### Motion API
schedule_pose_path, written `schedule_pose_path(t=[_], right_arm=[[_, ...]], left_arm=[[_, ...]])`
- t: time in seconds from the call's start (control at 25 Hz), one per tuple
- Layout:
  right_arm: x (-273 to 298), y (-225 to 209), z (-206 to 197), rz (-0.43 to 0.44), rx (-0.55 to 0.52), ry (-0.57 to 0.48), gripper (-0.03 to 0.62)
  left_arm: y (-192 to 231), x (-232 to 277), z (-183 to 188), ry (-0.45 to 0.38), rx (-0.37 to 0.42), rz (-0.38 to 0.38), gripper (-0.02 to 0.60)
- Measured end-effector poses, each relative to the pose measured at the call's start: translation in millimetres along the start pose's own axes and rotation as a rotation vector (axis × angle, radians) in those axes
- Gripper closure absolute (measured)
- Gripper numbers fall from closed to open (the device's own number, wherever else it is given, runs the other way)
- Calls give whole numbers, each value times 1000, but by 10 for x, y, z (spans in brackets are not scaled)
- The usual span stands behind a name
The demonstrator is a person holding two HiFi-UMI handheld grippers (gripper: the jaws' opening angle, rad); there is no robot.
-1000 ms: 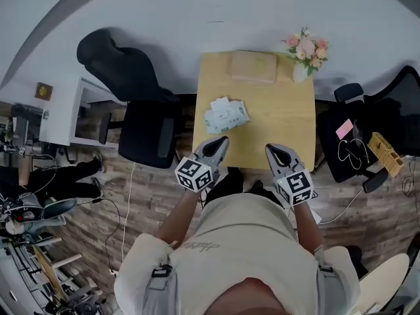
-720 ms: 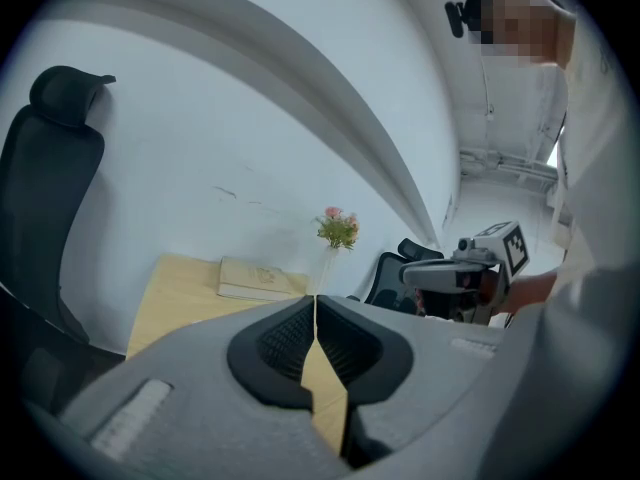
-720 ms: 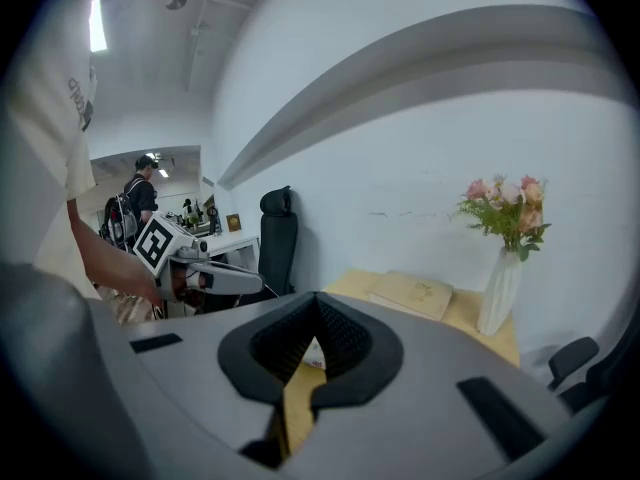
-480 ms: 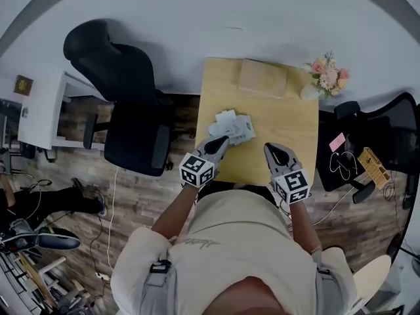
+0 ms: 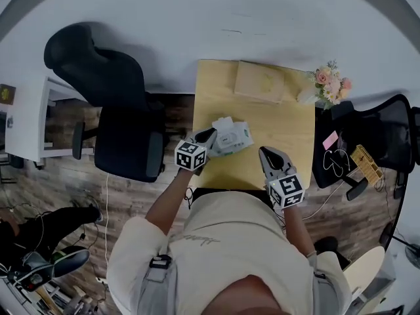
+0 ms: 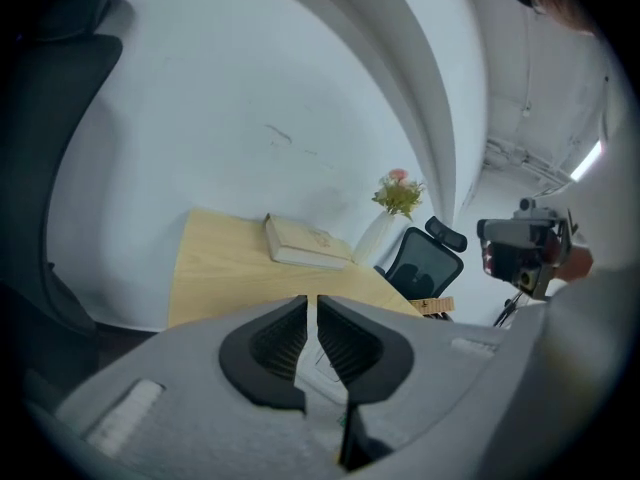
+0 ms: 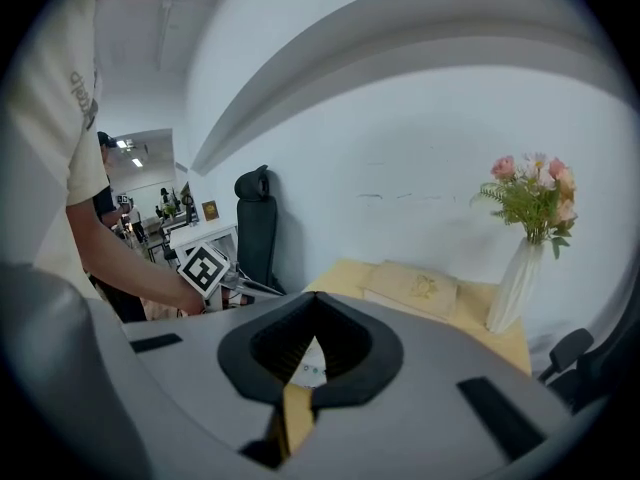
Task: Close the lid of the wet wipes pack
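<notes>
The pack [image 5: 232,137] lies on the worktop [image 5: 282,126], near its left edge and about midway between the near and far sides. It is pale, and a white flap sticks out at its far left corner. This looks like the lid standing open, though the head view is too small for me to be sure.

My left tool [image 5: 209,134] reaches in from the left with its tips right at the pack's left side. I cannot tell whether they touch it. In the left gripper view the left tool's [image 6: 312,300] jaws stand together with only a thin slit between the pads, and nothing is gripped. A bit of the pack [image 6: 322,368] shows through the slit, below the jaws.

My right tool [image 5: 264,152] hangs over the near edge of the worktop, to the right of the pack and apart from it. In the right gripper view its [image 7: 315,296] tips meet and hold nothing. The pack [image 7: 311,368] shows through the hollow behind them, well ahead on the wood.

A tan book [image 5: 260,81] lies flat at the far side of the worktop. A white vase [image 5: 306,96] of pink flowers [image 5: 331,83] stands at the far right corner. One black chair [image 5: 118,120] is left of the worktop, and a second chair [image 5: 377,133] is to the right.
</notes>
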State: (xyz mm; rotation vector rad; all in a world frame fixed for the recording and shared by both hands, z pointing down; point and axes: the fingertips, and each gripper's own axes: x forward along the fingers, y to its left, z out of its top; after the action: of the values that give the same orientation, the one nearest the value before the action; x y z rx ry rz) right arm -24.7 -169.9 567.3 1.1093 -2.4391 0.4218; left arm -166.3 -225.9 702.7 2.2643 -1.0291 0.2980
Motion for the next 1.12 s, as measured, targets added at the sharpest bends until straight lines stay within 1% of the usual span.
schedule_pose_path(t=[0.04, 0.08, 0.16, 0.2, 0.36, 0.48, 0.6, 0.76, 0.88, 0.92, 0.96, 1.0, 1.12], right_arm=[[11, -5, -1, -1, 6, 3, 594], [22, -6, -3, 0, 12, 5, 594], [42, -5, -11, 1, 23, 11, 594], [50, -6, -18, 1, 27, 15, 594], [68, -38, -68, -3, 38, 32, 594], [54, -71, -131, -16, 45, 42, 594], [-9, -106, -184, -32, 59, 50, 594], [-39, -145, -198, -41, 66, 53, 594], [-48, -169, -225, -42, 69, 57, 594], [-54, -172, -240, -42, 71, 58, 594], [-61, -175, -252, -41, 73, 59, 594], [-67, -180, -260, -40, 74, 60, 594], [-84, -186, -267, -35, 75, 60, 594]], left_arm=[[78, 37, -38, 17, -19, 6, 560], [141, 71, -72, 32, -38, 9, 544], [233, 131, -119, 54, -79, 7, 446], [276, 162, -134, 60, -102, 6, 440], [459, 318, -190, 84, -186, -1, 439], [597, 444, -276, 135, -230, -2, 439], [653, 534, -374, 196, -258, -15, 438], [722, 599, -456, 262, -271, -36, 439], [676, 617, -414, 256, -263, -83, 446], [659, 605, -400, 251, -258, -91, 466], [644, 587, -384, 244, -253, -96, 508], [626, 568, -358, 233, -247, -100, 522], [580, 506, -253, 196, -237, -103, 534]])
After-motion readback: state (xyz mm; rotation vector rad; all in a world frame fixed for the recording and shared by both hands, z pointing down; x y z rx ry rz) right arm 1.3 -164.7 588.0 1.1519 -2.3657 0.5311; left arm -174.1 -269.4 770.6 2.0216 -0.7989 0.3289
